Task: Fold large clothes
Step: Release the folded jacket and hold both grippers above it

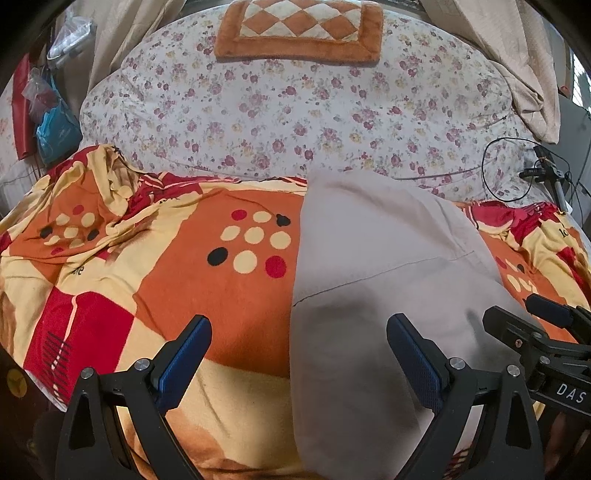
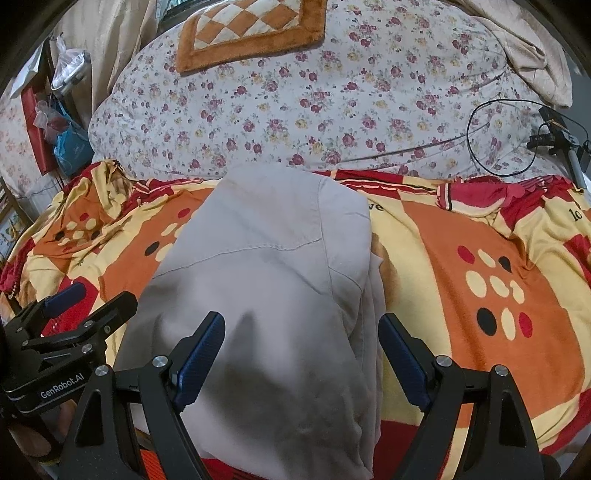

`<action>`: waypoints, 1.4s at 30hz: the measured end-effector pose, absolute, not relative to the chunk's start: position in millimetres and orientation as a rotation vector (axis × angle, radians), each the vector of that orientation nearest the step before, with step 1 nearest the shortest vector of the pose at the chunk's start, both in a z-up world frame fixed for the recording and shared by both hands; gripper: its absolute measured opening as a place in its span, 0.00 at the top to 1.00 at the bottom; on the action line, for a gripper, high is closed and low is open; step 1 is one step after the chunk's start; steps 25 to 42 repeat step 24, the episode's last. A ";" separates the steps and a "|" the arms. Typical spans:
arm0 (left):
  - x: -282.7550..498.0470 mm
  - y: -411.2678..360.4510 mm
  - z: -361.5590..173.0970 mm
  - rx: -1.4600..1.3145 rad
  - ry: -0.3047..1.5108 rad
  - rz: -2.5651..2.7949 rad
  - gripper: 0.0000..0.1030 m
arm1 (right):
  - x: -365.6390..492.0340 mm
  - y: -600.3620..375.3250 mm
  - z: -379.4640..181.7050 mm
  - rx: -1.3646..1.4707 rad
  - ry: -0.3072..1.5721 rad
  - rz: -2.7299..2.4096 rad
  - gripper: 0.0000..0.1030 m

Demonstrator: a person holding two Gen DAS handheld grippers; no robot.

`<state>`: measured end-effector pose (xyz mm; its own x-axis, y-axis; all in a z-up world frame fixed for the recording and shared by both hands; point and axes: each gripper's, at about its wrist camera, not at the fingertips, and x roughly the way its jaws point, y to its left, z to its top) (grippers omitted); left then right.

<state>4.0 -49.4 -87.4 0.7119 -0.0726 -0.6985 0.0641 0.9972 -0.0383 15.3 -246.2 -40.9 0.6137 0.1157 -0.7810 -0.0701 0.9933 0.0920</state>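
Blue-padded, the left gripper (image 1: 299, 354) and right gripper (image 2: 301, 350) both gaped empty over the folded grey cotton garment (image 2: 266, 295) (lying mid-blanket) on the orange patterned blanket (image 1: 177, 280); another fold likely needed its near edge pinched.

A pale grey woven cotton-like garment (image 2: 266, 280), matt with stitched seams, lies at frame centre. Under it, the orange, red and cream dotted blanket (image 1: 177, 273) looks soft and slightly fuzzy. The brown-and-cream checked mat (image 1: 299, 26) at top looks plush. Both grippers (image 1: 299, 354) (image 2: 301, 350) are matt black plastic with ribbed blue pads (image 1: 186, 354) and shiny metal screws.
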 end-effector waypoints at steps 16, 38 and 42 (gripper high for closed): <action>12.6 -47.6 -90.4 -0.021 0.790 -0.078 0.06 | 20.9 -246.8 -47.0 0.054 0.921 0.112 0.16; 21.3 -42.8 -93.0 -0.021 0.788 -0.077 0.06 | 24.8 -245.6 -48.9 0.048 0.929 0.113 0.16; 21.3 -42.8 -93.0 -0.021 0.788 -0.077 0.06 | 24.8 -245.6 -48.9 0.048 0.929 0.113 0.16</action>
